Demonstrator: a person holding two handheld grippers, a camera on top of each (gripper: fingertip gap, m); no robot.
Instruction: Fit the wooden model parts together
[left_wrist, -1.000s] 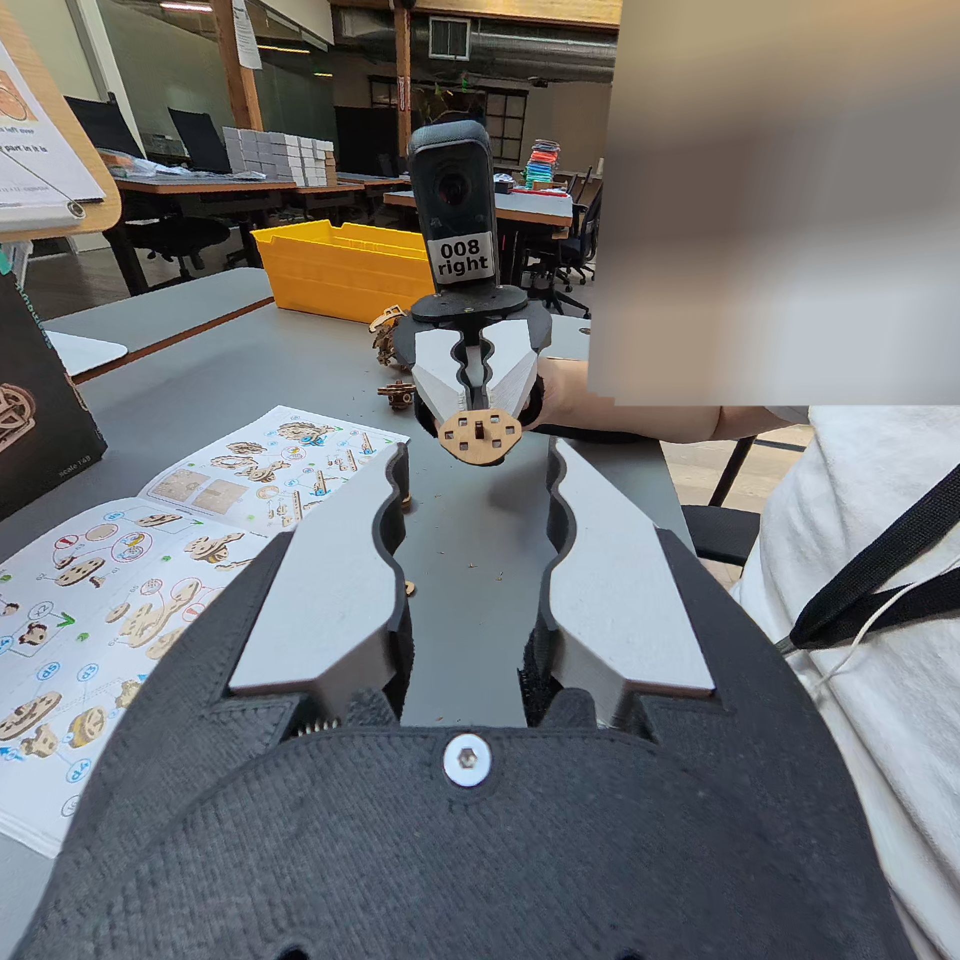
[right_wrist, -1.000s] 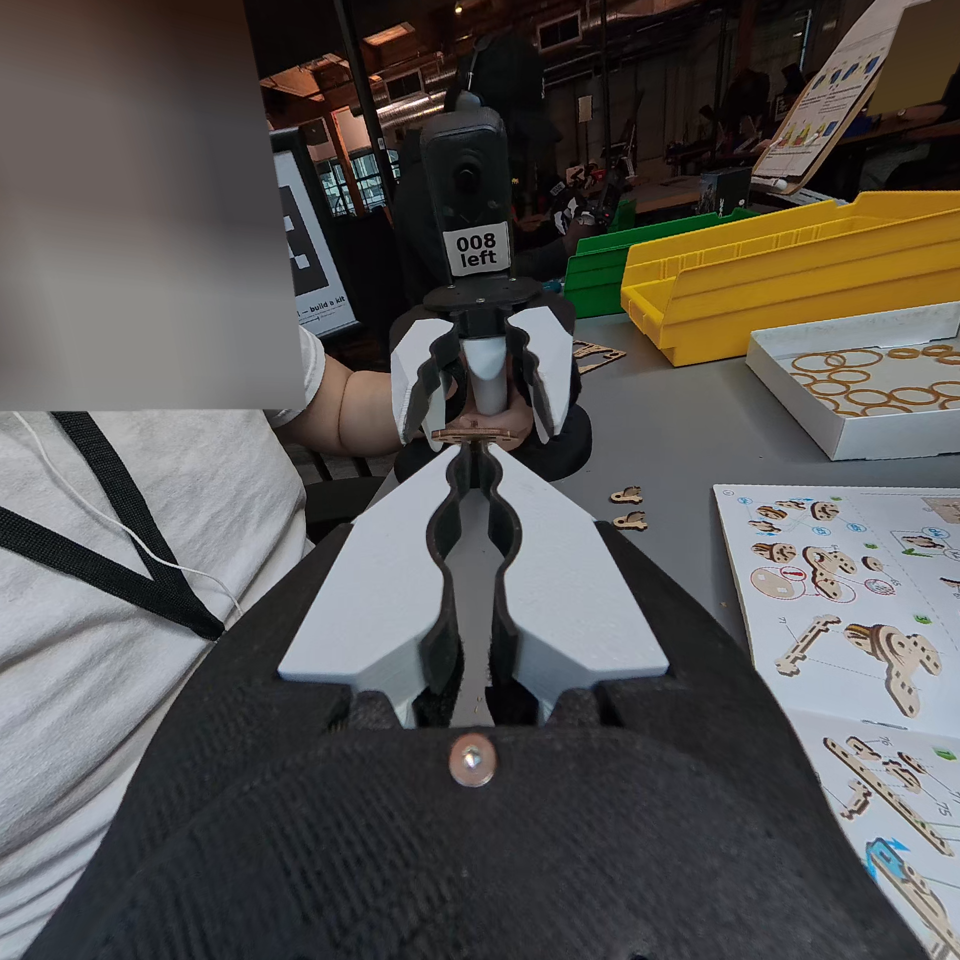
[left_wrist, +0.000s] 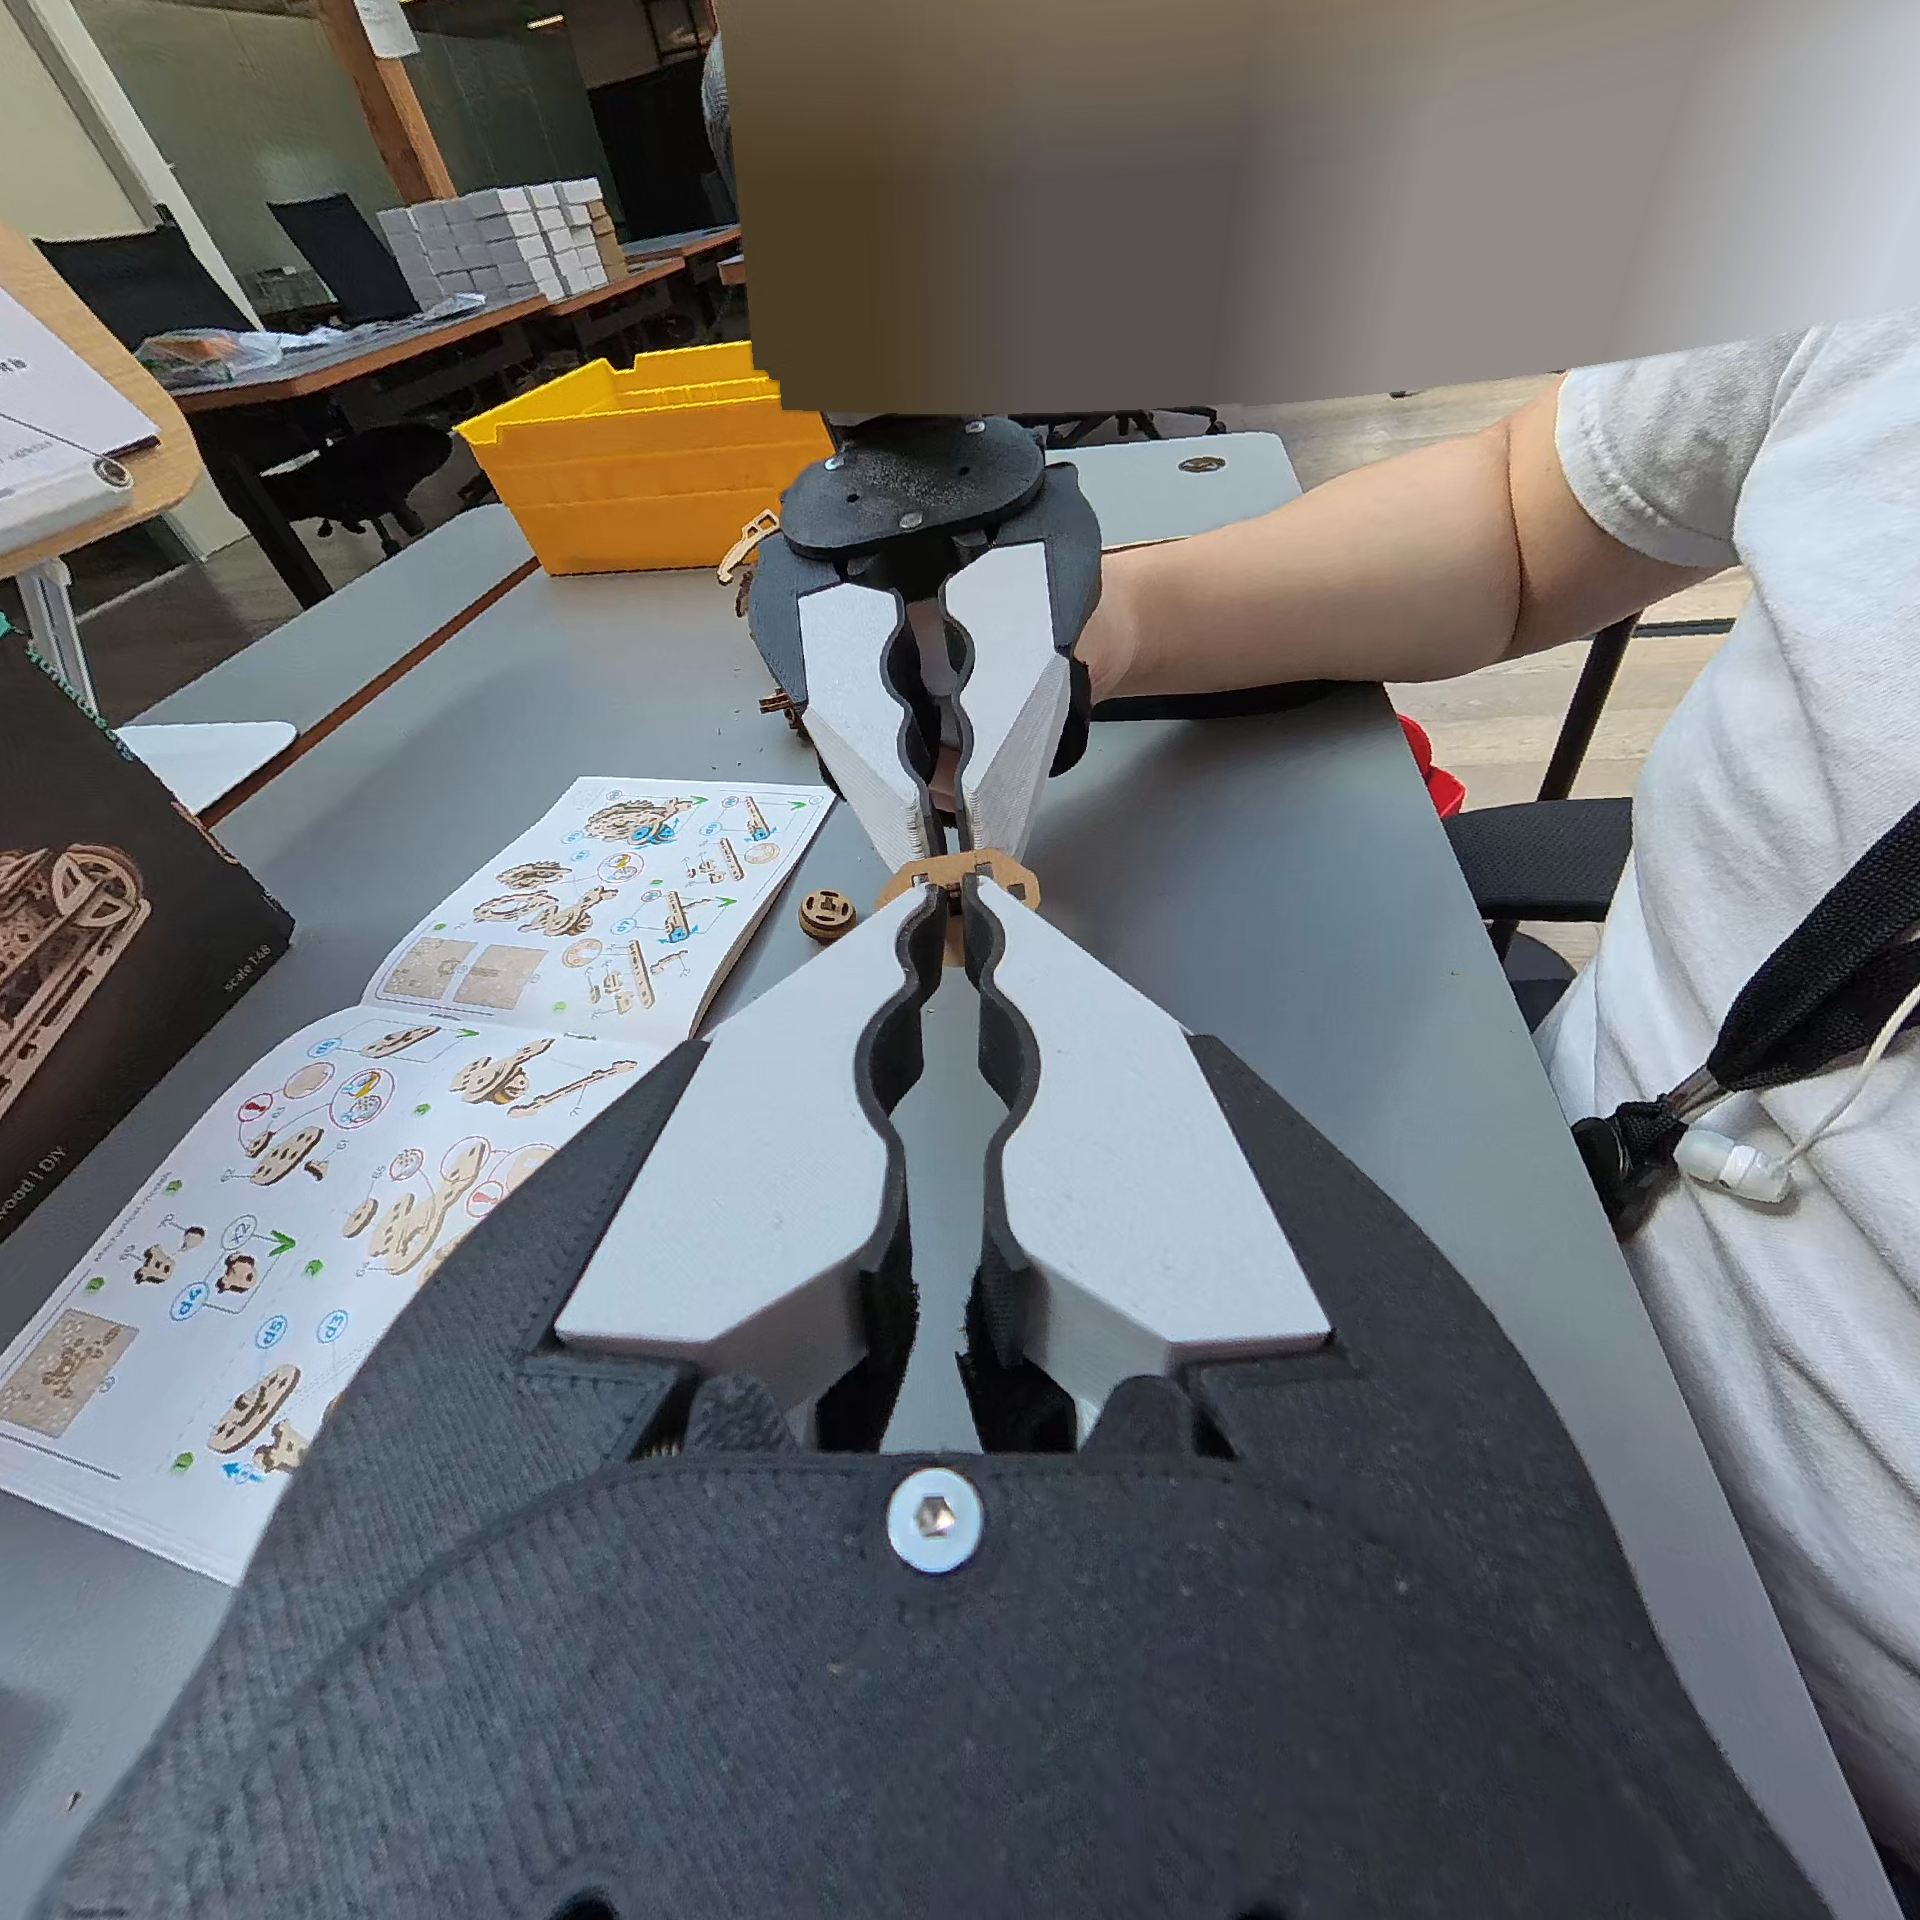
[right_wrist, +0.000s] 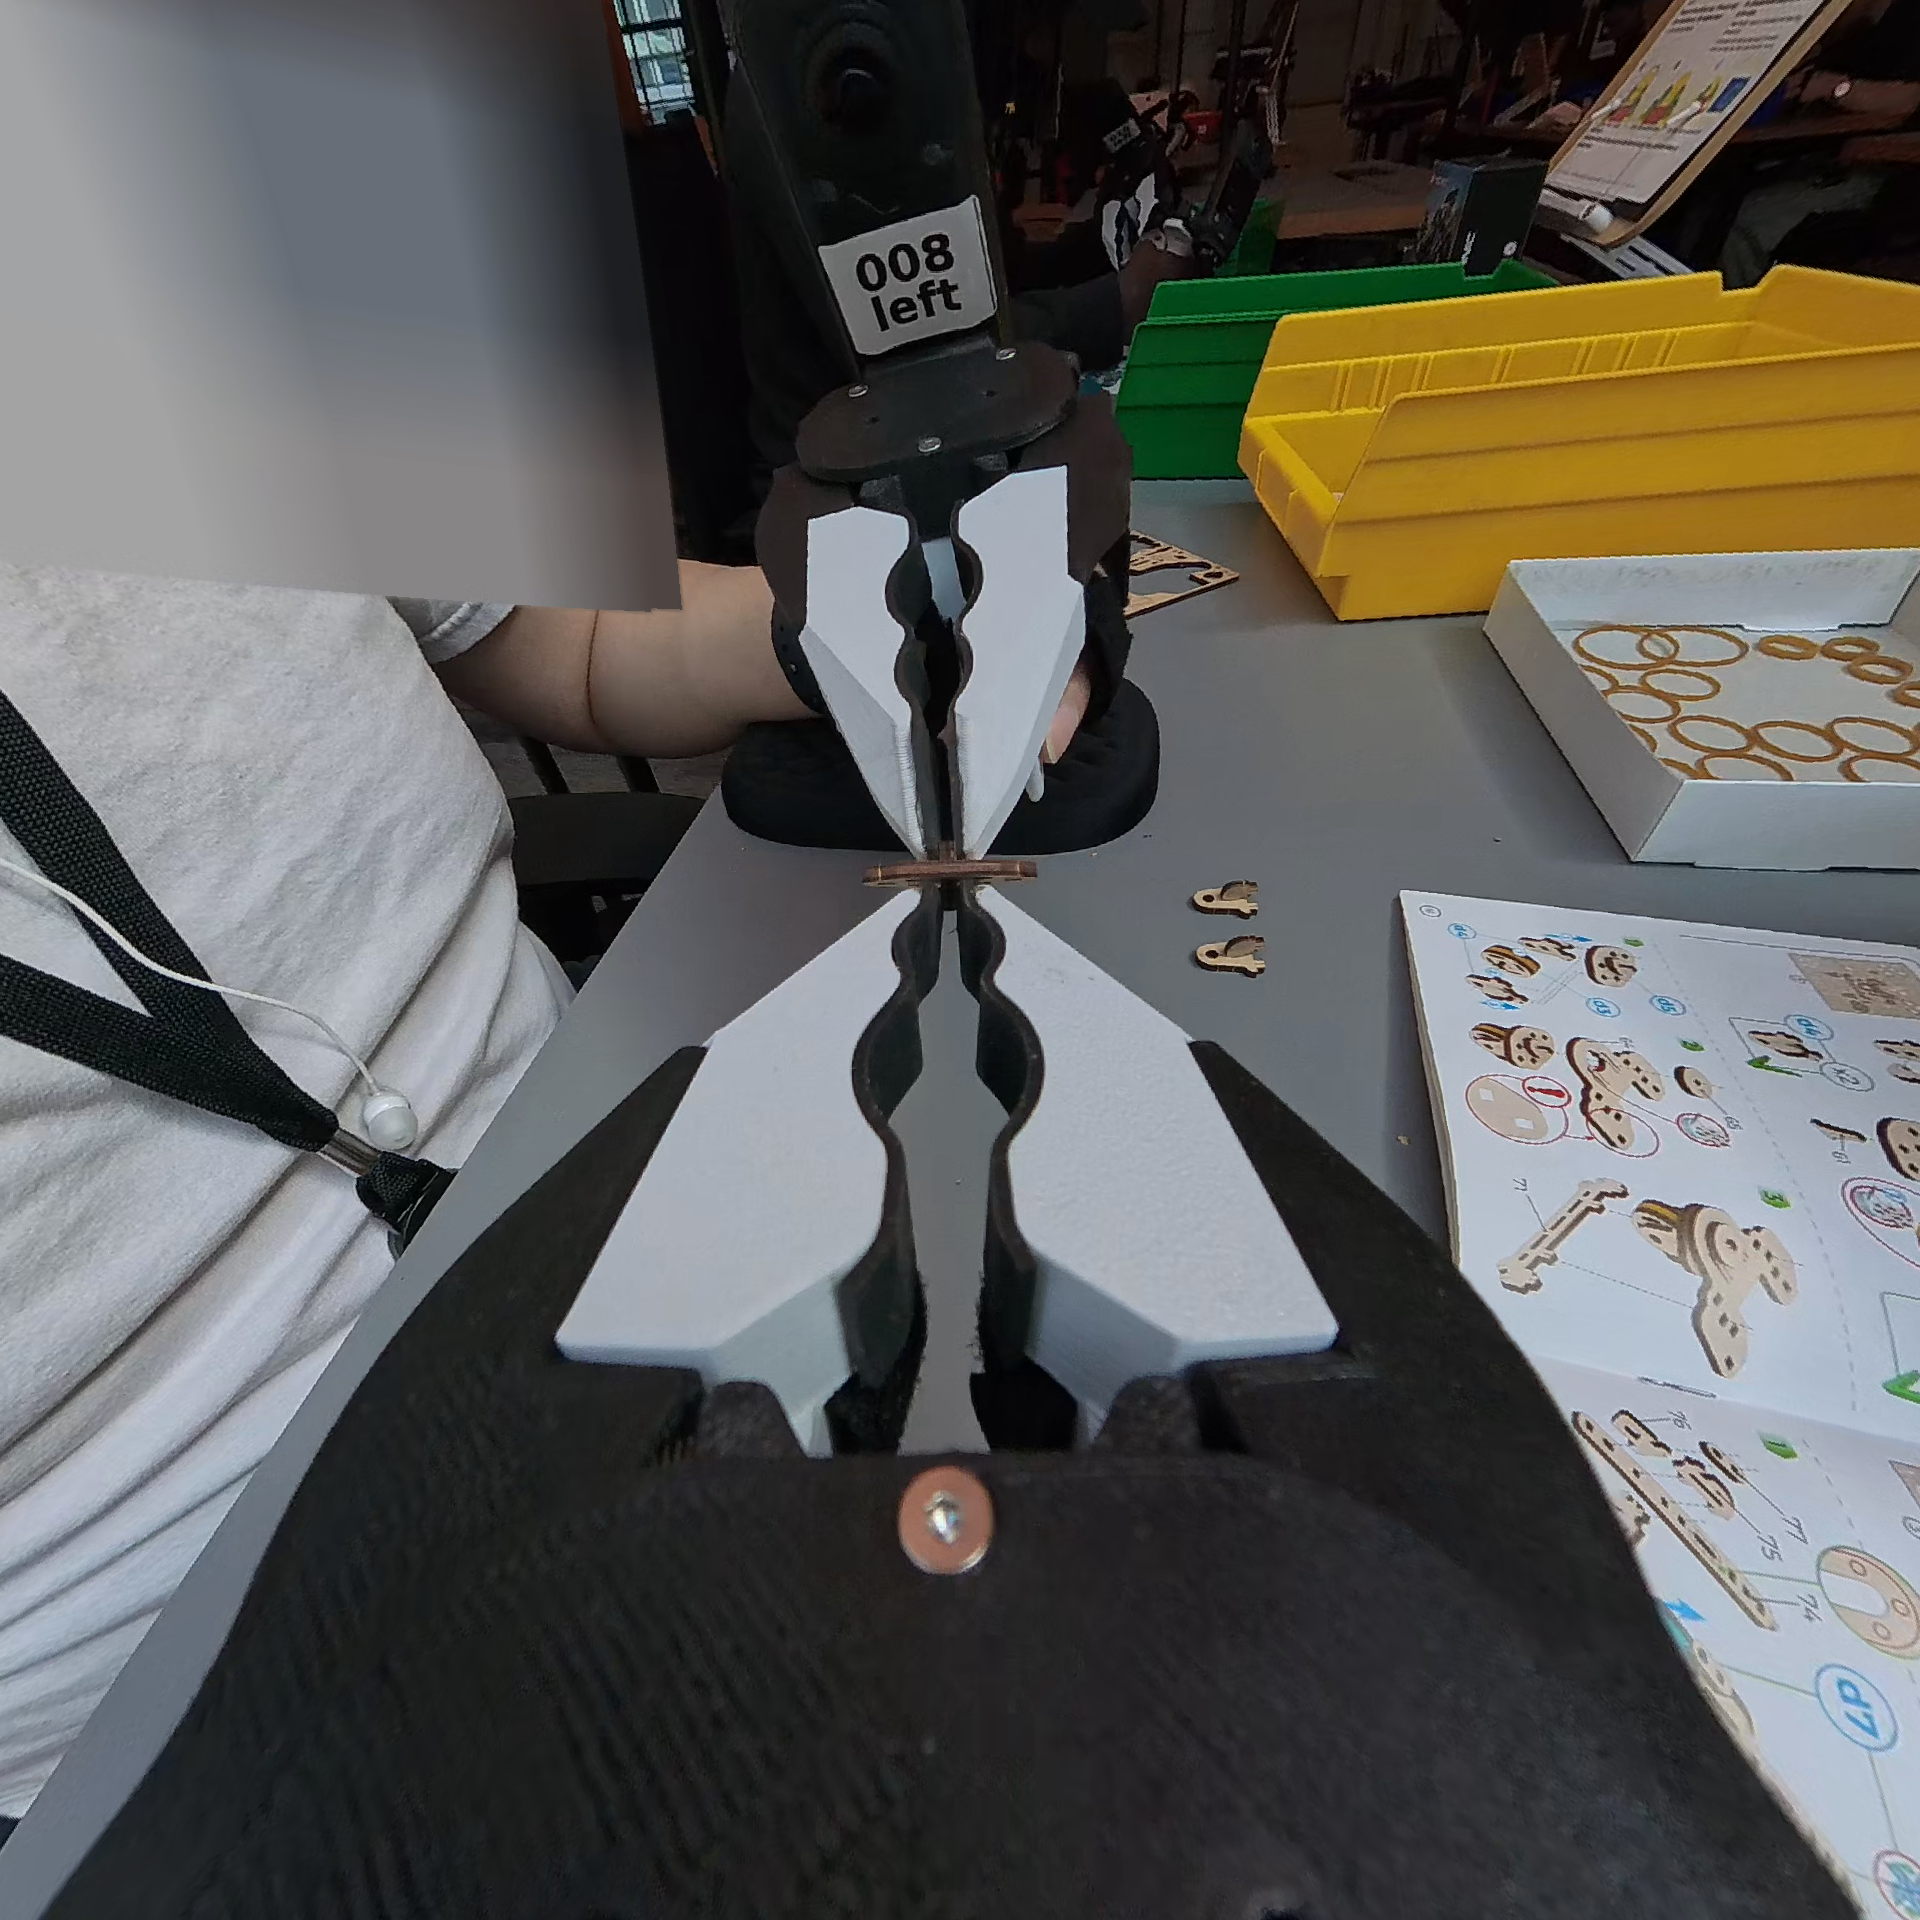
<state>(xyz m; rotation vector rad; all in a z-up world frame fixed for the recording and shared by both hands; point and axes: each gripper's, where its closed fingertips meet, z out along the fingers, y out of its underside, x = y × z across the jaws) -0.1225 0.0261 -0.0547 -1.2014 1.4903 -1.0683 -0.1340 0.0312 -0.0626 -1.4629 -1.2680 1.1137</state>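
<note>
Room: we're in an open workshop, with timber posts, desks and dark chairs behind, and stacked white boxes (left_wrist: 499, 244) on a far desk.
Surface: a grey surface (left_wrist: 1226, 935) lies beneath us, its near edge running along the person's white shirt (left_wrist: 1787, 831).
Bins: a yellow bin (left_wrist: 644, 468) sits at the back of the surface; from the right wrist view we see a green bin (right_wrist: 1195, 374) behind another yellow one.
Paper: an open instruction booklet (left_wrist: 416, 1091) lies flat on the left, and a dark kit box (left_wrist: 94, 935) stands beside it.
Tray: a white tray (right_wrist: 1704, 717) of thin wooden rings rests near the booklet in the right wrist view.
Loose bits: a small round wooden piece (left_wrist: 828, 914) lies by the booklet, and two little wooden pieces (right_wrist: 1226, 925) lie on the bare grey.
Left tongs (left_wrist: 945, 899): drawn narrow, tips pinched on the wooden disc (left_wrist: 1008, 883).
Right tongs (right_wrist: 943, 902): also narrow, gripping the same disc from the opposite side.
Disc: held in the air above the surface, edge-on between the two pairs of tips, which meet nose to nose.
</note>
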